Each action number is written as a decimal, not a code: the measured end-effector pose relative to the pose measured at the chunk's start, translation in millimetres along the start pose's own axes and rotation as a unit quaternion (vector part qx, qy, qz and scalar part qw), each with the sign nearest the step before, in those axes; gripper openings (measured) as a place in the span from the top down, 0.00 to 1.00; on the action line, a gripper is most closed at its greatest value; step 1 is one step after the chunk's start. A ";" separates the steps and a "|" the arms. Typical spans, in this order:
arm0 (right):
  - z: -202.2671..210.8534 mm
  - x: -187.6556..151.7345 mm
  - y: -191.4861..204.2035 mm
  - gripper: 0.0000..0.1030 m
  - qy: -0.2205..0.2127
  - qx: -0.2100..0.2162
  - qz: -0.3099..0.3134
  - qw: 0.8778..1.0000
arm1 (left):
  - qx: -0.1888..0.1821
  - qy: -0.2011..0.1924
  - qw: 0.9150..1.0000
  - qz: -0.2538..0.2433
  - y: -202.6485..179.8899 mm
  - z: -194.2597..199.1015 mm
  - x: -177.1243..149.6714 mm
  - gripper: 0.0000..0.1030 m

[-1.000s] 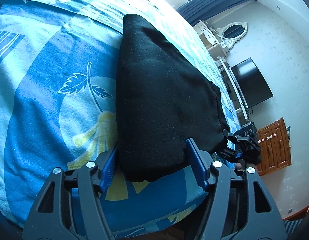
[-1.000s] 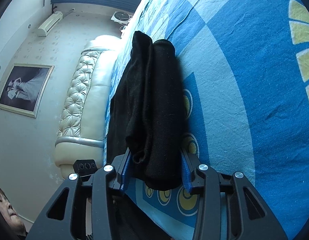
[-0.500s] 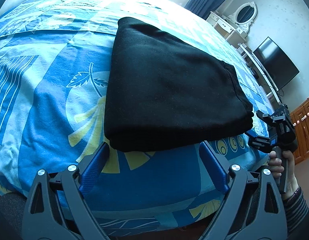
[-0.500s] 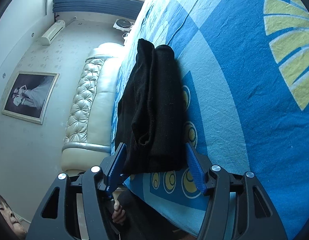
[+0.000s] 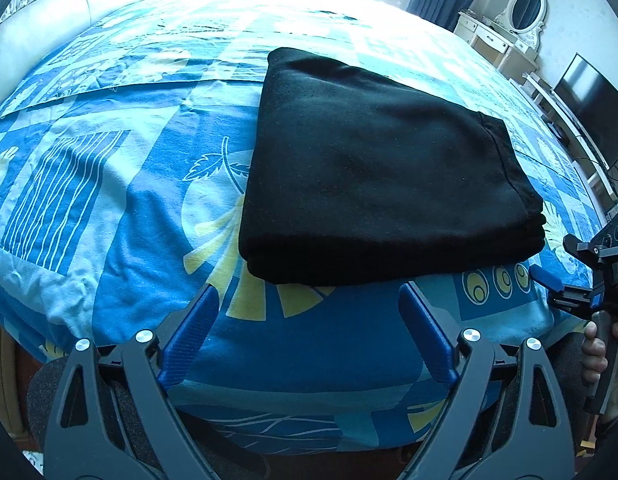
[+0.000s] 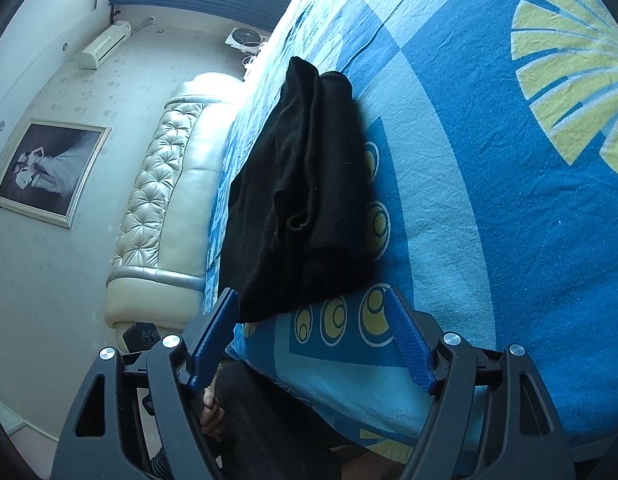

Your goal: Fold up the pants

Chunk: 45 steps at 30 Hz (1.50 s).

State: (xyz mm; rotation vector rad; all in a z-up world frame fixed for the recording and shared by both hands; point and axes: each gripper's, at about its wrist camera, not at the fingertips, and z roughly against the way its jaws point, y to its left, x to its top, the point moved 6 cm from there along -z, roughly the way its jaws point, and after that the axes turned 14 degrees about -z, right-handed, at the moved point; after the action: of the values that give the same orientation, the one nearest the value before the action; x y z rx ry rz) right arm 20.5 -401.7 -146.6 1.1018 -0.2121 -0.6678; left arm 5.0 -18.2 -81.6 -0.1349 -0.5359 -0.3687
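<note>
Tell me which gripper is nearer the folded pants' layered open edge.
The right gripper: the stacked layer ends face it, while the left gripper faces the smooth fold of the pants.

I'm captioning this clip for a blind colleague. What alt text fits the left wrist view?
Black pants lie folded in a neat stack on a blue patterned bedspread. The open left gripper hovers just short of the stack's near edge, holding nothing, and the right gripper is visible at the bed's right edge.

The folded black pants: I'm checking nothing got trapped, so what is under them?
The folded black pants lie straight on the blue patterned bedsheet, whose leaf and circle prints run under their edges. Whatever sits beneath the middle of the stack is covered and cannot be seen.
</note>
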 end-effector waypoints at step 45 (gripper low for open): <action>-31.7 -43.5 38.6 0.21 -0.106 -0.250 0.200 0.941 | 0.141 -0.038 0.989 -0.017 -4.1 32.1 -2.8 0.11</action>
State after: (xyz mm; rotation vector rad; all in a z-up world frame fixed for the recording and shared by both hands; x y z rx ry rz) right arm 16.4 -341.1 -120.2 0.4734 -0.4131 -0.4358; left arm -14.0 -14.0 -55.5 0.1336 -0.6597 -0.3181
